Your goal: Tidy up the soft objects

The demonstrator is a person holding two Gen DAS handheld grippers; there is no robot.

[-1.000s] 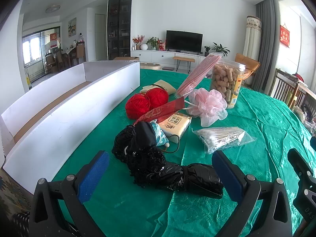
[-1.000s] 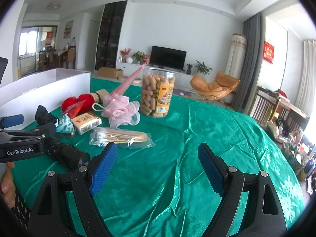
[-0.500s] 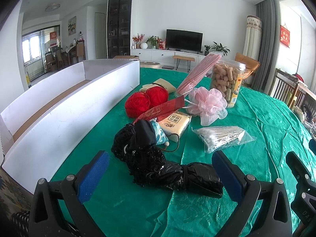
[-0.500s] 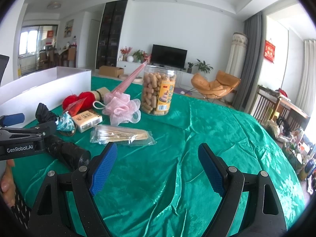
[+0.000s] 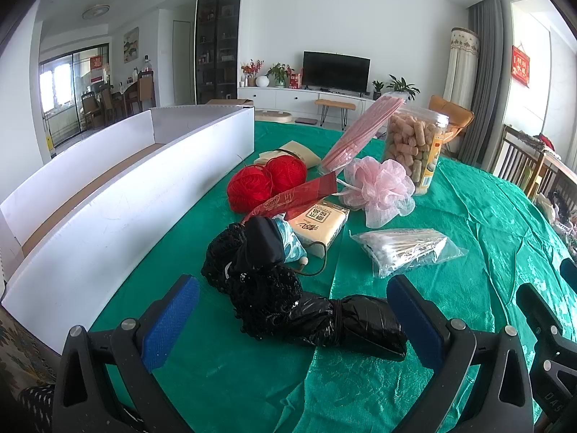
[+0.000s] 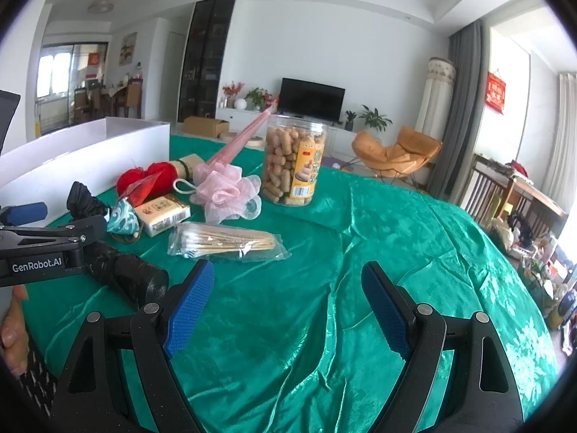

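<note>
Green satin cloth (image 5: pixel 487 216) covers the surface, soft items clustered mid-left beside a long white box (image 5: pixel 126 195). Left gripper (image 5: pixel 292 314) hovers low with fingers (image 5: pixel 169 317) spread wide, released, nothing held; black rolled plastic bag (image 5: pixel 353 321) lies between them, touching a black mesh bundle (image 5: pixel 259 285) just beyond. Right gripper (image 6: pixel 286 306) also wide apart and empty, over bare cloth, well clear of the pile.

Further back: two red yarn balls (image 5: pixel 267 180) near the box wall, pink bath pouf (image 5: pixel 377 189), tissue pack (image 5: pixel 319 223), teal patterned pouch (image 5: pixel 290 245), bag of cotton swabs (image 5: pixel 404 249), plastic snack jar (image 5: pixel 414 151), pink folded fan (image 5: pixel 360 130) leaning on the jar.

Step looks like approach before first pick: box floor seems bare as far as visible, so sorting likely not started. Next move probably: left drops a bit, closes on the black bag roll or the mesh, lifts left into the box. Plastic is slippery and squashy, mesh may snag and drag along; grip the roll's middle.
</note>
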